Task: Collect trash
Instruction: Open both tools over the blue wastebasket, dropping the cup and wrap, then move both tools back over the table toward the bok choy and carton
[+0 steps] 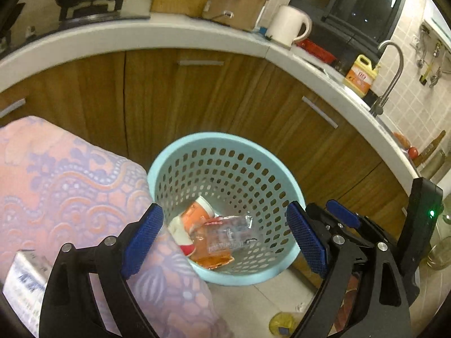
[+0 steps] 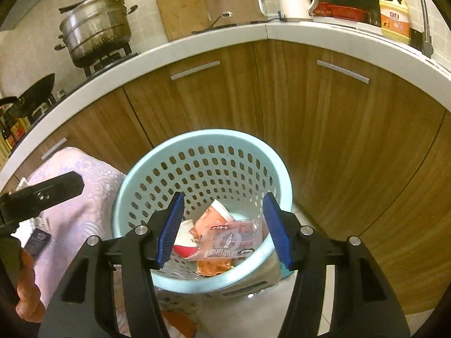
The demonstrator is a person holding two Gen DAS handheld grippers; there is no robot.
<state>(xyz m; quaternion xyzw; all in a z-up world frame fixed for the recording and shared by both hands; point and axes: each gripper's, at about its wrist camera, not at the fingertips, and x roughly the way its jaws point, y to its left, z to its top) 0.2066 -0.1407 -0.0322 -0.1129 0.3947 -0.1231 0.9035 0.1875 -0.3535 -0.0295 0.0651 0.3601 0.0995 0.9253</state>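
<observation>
Hovering over the bin (image 2: 203, 166) with the right gripper (image 2: 222, 231), jaws parted about halfway, nothing between the pads. Looking straight down past the fingertips at the trash: a clear wrapper (image 2: 234, 239) on top, a cup (image 2: 215, 214) just beyond it, an orange packet (image 2: 214, 267) nearer the gripper. Reading this as the drop step, apparently just finished for this hand.

Holding the left gripper (image 1: 225, 236) beside it, spread wide and empty too, aiming into the same bin (image 1: 225, 143) with the wrapper (image 1: 234, 233) and cup (image 1: 197, 211) framed between the pads.

Needing next, by the look of it: lifting clear of the rim without catching it, then swinging off to find the next piece.

Catching in the left view only: a carton (image 1: 22, 278) on the cloth (image 1: 70, 186) left of the gripper, something yellowish (image 1: 282, 324) on the floor below the bin, and the right gripper's blue pad (image 1: 342, 214) alongside. Showing in the right view only: a hand (image 2: 26, 287) at the lower left, gripping the left tool.
</observation>
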